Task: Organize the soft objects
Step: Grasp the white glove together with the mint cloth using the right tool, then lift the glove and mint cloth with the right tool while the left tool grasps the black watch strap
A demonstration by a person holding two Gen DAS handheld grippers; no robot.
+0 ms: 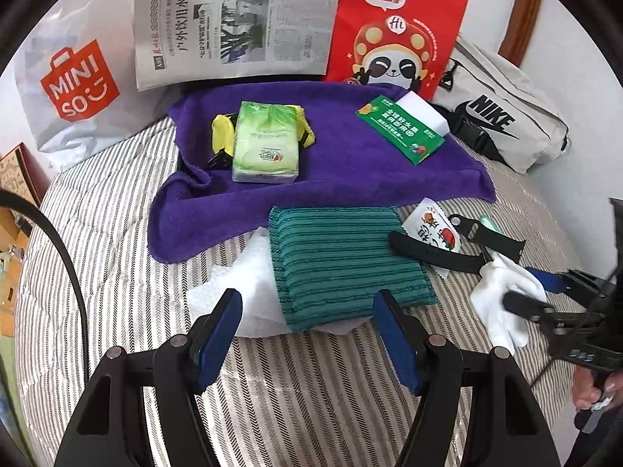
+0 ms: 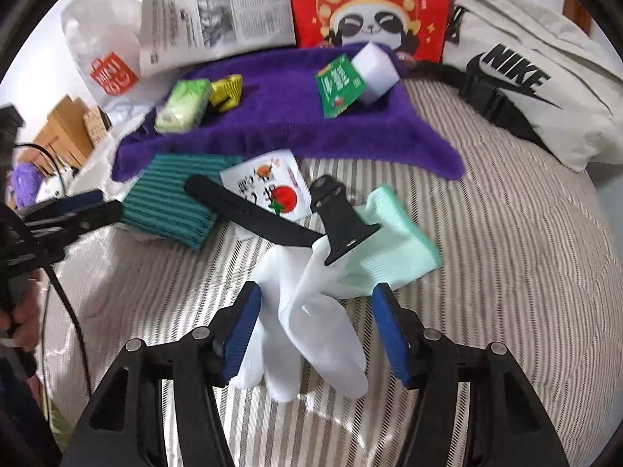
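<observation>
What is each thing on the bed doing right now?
Purple towel: spread out, rumpled.
Tissue pack: lying on the towel.
Green cloth: folded, flat.
White glove: limp, between the right gripper's open jaws.
Mint cloth: crumpled under a strap piece.
Watch strap: in two pieces, unbuckled.
Left gripper: open at the green cloth.

Both grippers—left gripper [image 1: 307,307], right gripper [image 2: 315,311]—angle downward, jaws apart (nothing clamped).

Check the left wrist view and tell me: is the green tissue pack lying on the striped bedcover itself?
No, the green tissue pack lies on the purple towel, which is spread over the striped bedcover.
</observation>
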